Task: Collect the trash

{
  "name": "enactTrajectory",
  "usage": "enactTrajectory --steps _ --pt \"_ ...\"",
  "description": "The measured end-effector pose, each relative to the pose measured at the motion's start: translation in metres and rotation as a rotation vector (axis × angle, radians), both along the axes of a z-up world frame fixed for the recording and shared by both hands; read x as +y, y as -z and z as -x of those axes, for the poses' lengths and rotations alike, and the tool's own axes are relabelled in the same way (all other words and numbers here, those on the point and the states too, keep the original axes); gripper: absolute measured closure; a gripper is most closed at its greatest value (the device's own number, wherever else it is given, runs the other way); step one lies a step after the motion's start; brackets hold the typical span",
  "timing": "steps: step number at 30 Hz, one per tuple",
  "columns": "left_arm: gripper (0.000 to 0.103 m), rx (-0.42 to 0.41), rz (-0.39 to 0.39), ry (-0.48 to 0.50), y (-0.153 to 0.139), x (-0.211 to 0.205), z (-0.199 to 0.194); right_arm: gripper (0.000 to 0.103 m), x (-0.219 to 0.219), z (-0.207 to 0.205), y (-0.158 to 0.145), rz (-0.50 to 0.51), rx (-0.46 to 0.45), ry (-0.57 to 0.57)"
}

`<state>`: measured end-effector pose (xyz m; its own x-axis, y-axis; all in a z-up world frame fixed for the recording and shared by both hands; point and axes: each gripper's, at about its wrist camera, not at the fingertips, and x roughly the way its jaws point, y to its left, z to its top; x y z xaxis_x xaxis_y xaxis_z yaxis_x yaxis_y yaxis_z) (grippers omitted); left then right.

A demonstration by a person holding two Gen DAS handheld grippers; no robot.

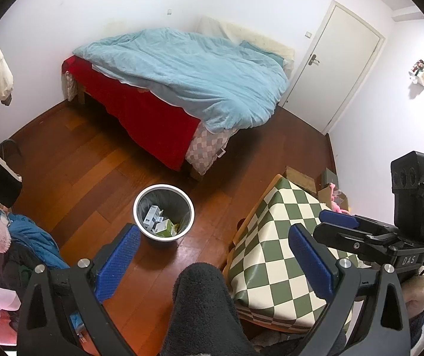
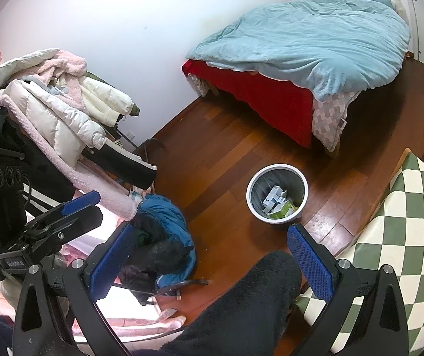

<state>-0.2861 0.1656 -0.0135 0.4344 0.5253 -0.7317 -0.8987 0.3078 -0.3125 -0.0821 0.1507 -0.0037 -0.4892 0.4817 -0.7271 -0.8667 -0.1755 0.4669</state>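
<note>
A white trash bin (image 1: 163, 212) with a dark liner stands on the wooden floor; it also shows in the right wrist view (image 2: 277, 192). Inside lie small white and blue cartons (image 1: 152, 214) and a green box (image 1: 166, 227). My left gripper (image 1: 214, 237) is open and empty, held high above the floor, with the bin just beyond its left finger. My right gripper (image 2: 209, 237) is open and empty, the bin beyond it toward its right finger. The right gripper also shows in the left wrist view (image 1: 339, 219), above the checkered table.
A green and cream checkered table (image 1: 277, 237) stands to the right. A bed (image 1: 182, 80) with a blue quilt is beyond the bin. Coats and clothes (image 2: 63, 112) are piled on the left, and a blue garment (image 2: 164, 225) is heaped there. A dark fuzzy leg (image 1: 203, 302) is below.
</note>
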Motion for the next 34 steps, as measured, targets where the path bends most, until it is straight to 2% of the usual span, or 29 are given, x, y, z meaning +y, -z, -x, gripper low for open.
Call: enactTrajectory --steps 34 --pt "0.001 -0.011 -0.010 0.001 -0.0017 -0.0062 -0.0023 0.000 0.0003 0.0009 -0.0038 -0.004 0.013 -0.002"
